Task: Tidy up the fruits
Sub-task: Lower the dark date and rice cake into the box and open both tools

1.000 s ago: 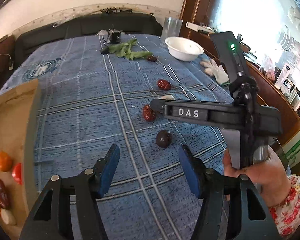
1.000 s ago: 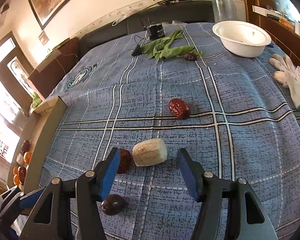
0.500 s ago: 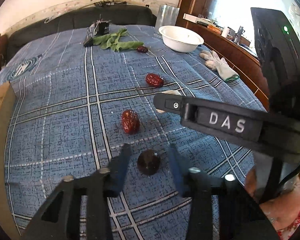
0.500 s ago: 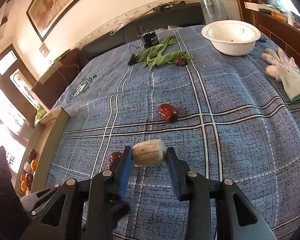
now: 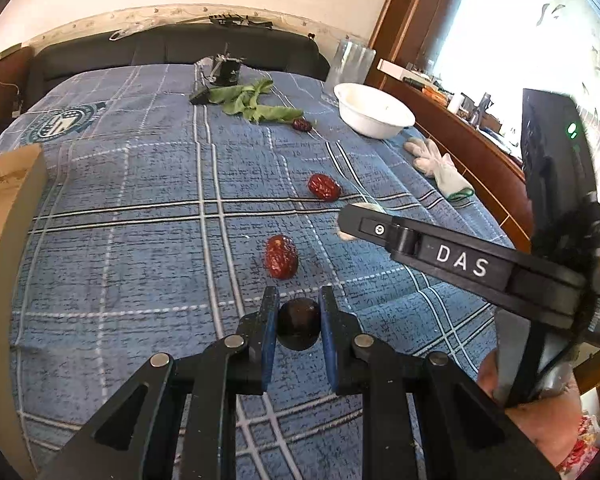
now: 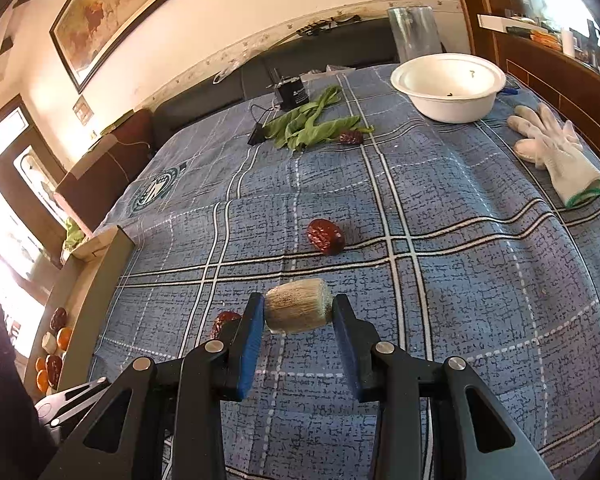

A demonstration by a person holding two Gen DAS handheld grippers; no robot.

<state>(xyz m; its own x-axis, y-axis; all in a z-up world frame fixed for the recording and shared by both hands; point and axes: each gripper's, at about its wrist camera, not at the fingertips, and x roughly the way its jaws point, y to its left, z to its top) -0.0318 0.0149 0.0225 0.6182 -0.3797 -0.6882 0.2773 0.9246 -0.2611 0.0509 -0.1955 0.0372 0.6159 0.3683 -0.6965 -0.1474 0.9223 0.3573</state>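
Fruits, left wrist view: left gripper point(image 5: 298, 322) pinches a dark round fruit point(image 5: 298, 327) at its widest sides, low on the blue cloth point(image 5: 140, 220); small, light, smooth skin, likely slippery. Red dates point(image 5: 281, 256) lie just beyond. Right wrist view: right gripper point(image 6: 298, 314) pinches a pale ridged cylinder piece point(image 6: 297, 306) across its flat ends; looks light and firm. Cardboard tray point(image 6: 82, 280) with sorted fruit sits far left.
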